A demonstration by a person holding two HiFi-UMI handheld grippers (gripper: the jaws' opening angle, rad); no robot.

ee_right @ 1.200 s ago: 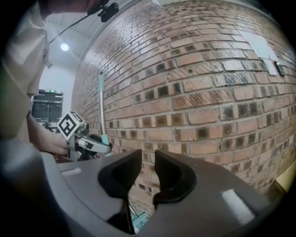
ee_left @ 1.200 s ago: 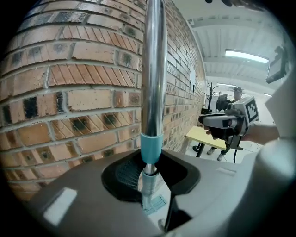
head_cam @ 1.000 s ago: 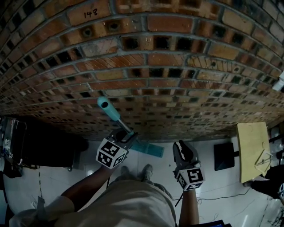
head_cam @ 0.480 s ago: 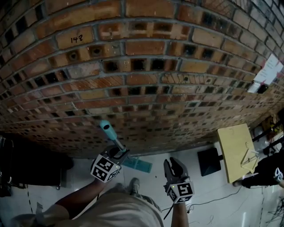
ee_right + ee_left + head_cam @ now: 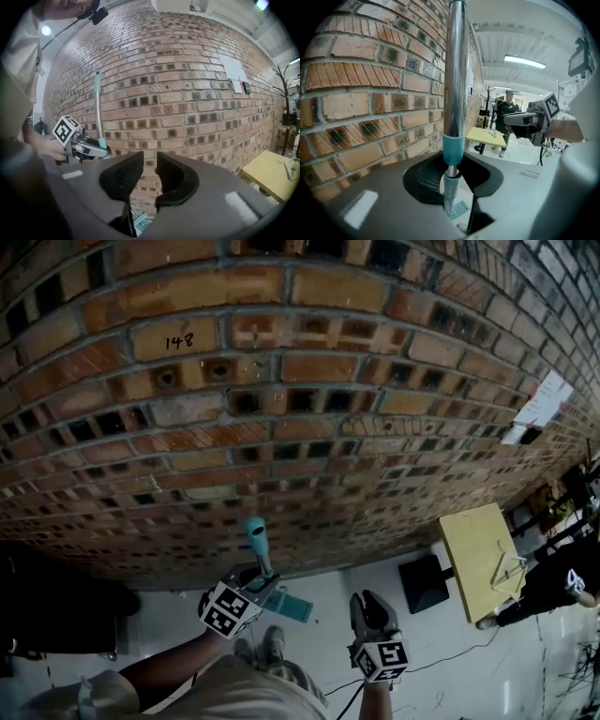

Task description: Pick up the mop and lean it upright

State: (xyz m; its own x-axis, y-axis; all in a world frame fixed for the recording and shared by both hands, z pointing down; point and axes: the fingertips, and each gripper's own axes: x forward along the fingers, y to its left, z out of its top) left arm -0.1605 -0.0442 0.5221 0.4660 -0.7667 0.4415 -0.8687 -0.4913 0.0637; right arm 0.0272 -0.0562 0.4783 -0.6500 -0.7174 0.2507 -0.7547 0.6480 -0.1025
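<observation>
Left gripper [image 5: 451, 174]: jaws clamped on the mop [image 5: 454, 84], a silver metal pole with teal plastic sleeves. The pads pinch the shaft just under the lower sleeve. In the left gripper view the pole rises nearly plumb, close beside the red brick wall [image 5: 300, 409]. In the head view its teal top end shows against the lower brick courses, but no view settles whether the tip touches brick. The flat teal mop head [image 5: 289, 607] sits low by the person's shoes, near the foot of the wall on the white floor [image 5: 328, 624] (resting on it or just clear of it, cannot tell). Right gripper [image 5: 150, 174]: jaws slightly apart with nothing between them. It is held off to the side, pointing at the wall and well apart from the pole. A yellow table [image 5: 478, 549] stands further along the wall and plays no part. Judgement: pick-up is done and the pole is stood up, so the step in hand is the lean itself. The next move calls for planting the head flat on the floor a little out from the wall, then tipping the top end onto the brick. Only then should the left jaws open, slowly, watching that the foot does not slide out. The free right gripper could steady the shaft if it wobbles.
</observation>
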